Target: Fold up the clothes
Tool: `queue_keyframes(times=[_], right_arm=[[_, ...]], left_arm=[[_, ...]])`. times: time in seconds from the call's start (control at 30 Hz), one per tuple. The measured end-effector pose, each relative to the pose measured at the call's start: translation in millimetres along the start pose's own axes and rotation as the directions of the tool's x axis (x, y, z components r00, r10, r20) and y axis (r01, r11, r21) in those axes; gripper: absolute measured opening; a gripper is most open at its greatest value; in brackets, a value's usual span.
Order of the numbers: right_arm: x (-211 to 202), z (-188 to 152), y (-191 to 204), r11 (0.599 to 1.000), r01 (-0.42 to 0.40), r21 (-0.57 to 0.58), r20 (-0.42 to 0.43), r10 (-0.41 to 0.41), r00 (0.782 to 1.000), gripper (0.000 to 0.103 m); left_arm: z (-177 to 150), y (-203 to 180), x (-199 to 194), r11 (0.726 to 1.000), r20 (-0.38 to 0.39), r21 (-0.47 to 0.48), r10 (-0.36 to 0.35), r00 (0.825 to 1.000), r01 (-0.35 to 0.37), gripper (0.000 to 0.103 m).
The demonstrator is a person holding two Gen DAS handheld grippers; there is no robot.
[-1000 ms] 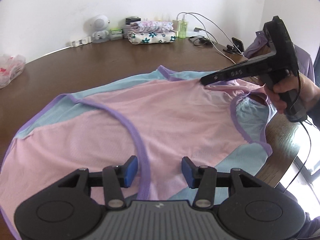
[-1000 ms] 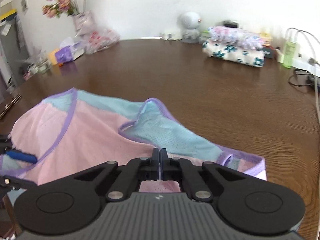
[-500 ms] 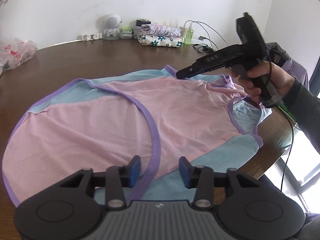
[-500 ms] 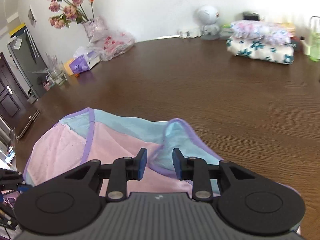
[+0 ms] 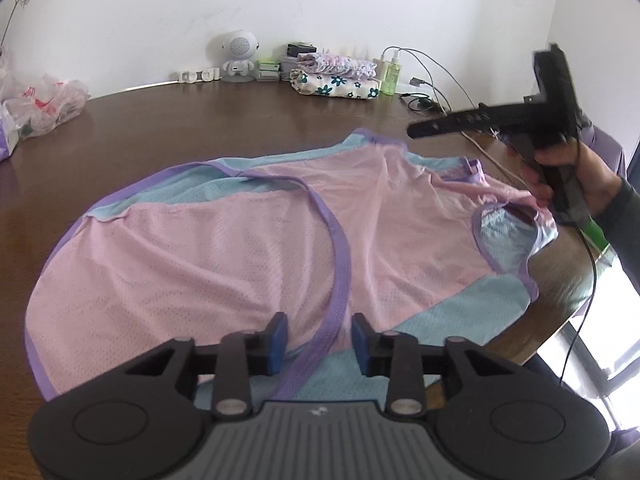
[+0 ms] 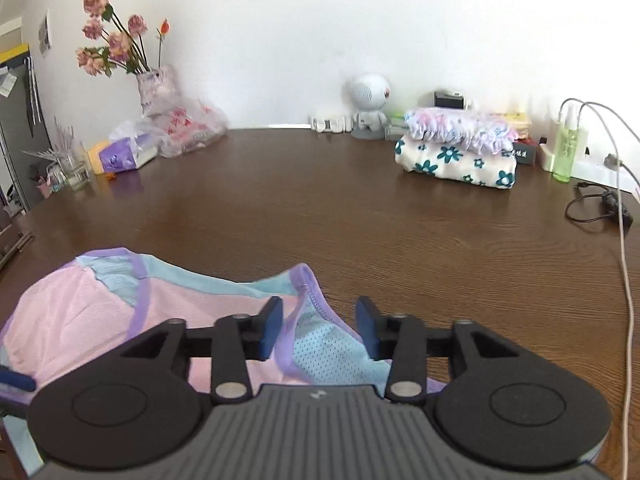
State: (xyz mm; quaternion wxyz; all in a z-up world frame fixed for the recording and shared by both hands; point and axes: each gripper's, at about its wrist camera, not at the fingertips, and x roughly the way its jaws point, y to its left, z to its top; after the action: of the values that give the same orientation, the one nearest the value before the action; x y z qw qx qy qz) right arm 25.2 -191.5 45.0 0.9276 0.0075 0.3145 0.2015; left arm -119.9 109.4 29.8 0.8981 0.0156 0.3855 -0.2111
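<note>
Lifted off the garment (image 5: 240, 248), right gripper (image 6: 319, 330) jaws just opened, seemingly empty.

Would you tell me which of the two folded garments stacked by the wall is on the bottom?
The white folded cloth with teal flowers is on the bottom, resting on the brown wooden table; the pale pink-and-lilac ruffled garment lies on top of it.

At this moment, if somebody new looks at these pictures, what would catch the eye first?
The pink, blue and purple garment spread over the near part of the brown table stands out first. Next comes the right gripper in a hand above the garment's right side, its fingers apart. Far back by the wall sits a stack of folded clothes.
</note>
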Motion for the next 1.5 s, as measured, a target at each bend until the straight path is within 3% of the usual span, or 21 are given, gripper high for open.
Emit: queue_keyframes(times=[0.1,0.2,0.3,0.43,0.53,0.6,0.67,0.73,0.83,0.9,0.93,0.97,1.03,1.07,1.13,1.17,1.2,1.27,1.37,1.43,1.5], right_arm=[[-0.4,-2.4,-11.3,0.999,-0.010,0.048,-0.049,0.012,0.999,0.043],[2.3,-7.3,-17.4,0.997,0.004,0.079,-0.081,0.003,0.997,0.043],[0.7,-13.8,-11.6,0.996,-0.042,0.081,-0.076,0.048,0.996,0.043],[-1.5,-21.6,-1.1,0.995,-0.066,0.077,-0.073,0.071,0.995,0.043],[-3.8,-27.8,8.4,0.996,-0.078,0.054,-0.076,0.082,0.994,0.043],[-5.8,-32.0,17.6,0.994,-0.103,0.031,-0.080,0.105,0.991,0.043],[-8.3,-35.8,28.1,0.991,-0.136,0.007,-0.085,0.136,0.987,0.043],[-12.7,-38.3,42.3,0.986,-0.167,-0.032,-0.091,0.163,0.982,0.043],[-25.3,-42.0,68.7,0.970,-0.221,-0.105,-0.091,0.212,0.973,0.043],[-34.5,-47.1,87.6,0.949,-0.272,-0.160,-0.104,0.258,0.961,0.043],[-37.9,-51.0,96.2,0.937,-0.296,-0.186,-0.118,0.277,0.953,0.043],[-41.3,-54.9,104.8,0.924,-0.319,-0.211,-0.133,0.297,0.946,0.043],[-47.4,-64.5,117.7,0.900,-0.361,-0.243,-0.162,0.329,0.930,0.043],[-52.0,-69.8,122.0,0.889,-0.377,-0.259,-0.164,0.344,0.924,0.043],[-68.2,-79.9,124.5,0.869,-0.390,-0.304,-0.124,0.370,0.921,0.043],[-77.6,-83.2,121.0,0.868,-0.383,-0.315,-0.100,0.371,0.923,0.043],[-86.2,-85.5,115.5,0.876,-0.364,-0.316,-0.078,0.359,0.930,0.042],[-98.8,-85.9,94.0,0.922,-0.275,-0.273,-0.040,0.275,0.961,0.042],[-110.0,-81.9,46.4,0.980,-0.089,-0.176,-0.002,0.090,0.996,0.042],[-114.6,-77.8,17.2,0.991,0.028,-0.127,0.007,-0.028,1.000,0.042],[-116.2,-73.4,-3.1,0.987,0.115,-0.112,0.008,-0.114,0.993,0.042]], left_arm=[[27.6,13.0,11.8,0.999,0.009,-0.034,0.007,1.000,-0.007,0.053],[69.9,39.9,34.9,0.990,0.015,-0.141,0.004,1.000,-0.002,0.053],[105.6,59.9,68.6,0.979,0.014,-0.205,-0.009,1.000,0.011,0.053],[125.5,86.1,105.2,0.942,-0.025,-0.328,0.063,0.998,-0.068,0.053],[124.8,104.3,109.2,0.918,0.022,-0.379,0.134,0.991,-0.115,0.046],[122.0,119.2,110.3,0.888,0.049,-0.431,0.200,0.978,-0.160,0.014],[118.6,140.5,111.5,0.840,0.073,-0.525,0.201,0.977,-0.133,0.008],[120.0,150.4,110.6,0.820,0.076,-0.562,0.182,0.980,-0.108,0.008],[123.6,148.0,109.3,0.835,0.062,-0.532,0.204,0.977,-0.140,0.014],[125.4,145.4,107.4,0.850,0.064,-0.514,0.175,0.983,-0.118,0.033],[126.0,142.4,106.6,0.863,0.061,-0.488,0.179,0.982,-0.127,0.035],[126.5,139.3,105.7,0.875,0.057,-0.464,0.185,0.981,-0.138,0.031],[124.5,135.1,98.5,0.872,0.014,-0.459,0.197,0.980,-0.169,0.026],[123.0,131.3,89.2,0.874,0.002,-0.468,0.150,0.989,-0.131,0.026],[115.4,111.1,62.2,0.905,0.064,-0.424,0.052,0.997,-0.020,0.029],[108.8,95.1,49.9,0.927,0.089,-0.375,0.030,0.996,0.005,0.036],[101.3,76.8,42.1,0.949,0.093,-0.315,0.027,0.995,0.003,0.041],[86.7,39.9,32.2,0.980,0.082,-0.199,0.033,0.996,-0.016,0.041],[70.7,-14.2,36.0,0.994,0.063,-0.110,0.023,0.998,-0.016,0.041],[64.5,-47.1,43.7,0.995,0.048,-0.088,-0.047,0.998,0.052,0.041],[64.8,-82.8,52.2,0.994,0.034,0.019,-0.108,0.994,0.108,0.041]])
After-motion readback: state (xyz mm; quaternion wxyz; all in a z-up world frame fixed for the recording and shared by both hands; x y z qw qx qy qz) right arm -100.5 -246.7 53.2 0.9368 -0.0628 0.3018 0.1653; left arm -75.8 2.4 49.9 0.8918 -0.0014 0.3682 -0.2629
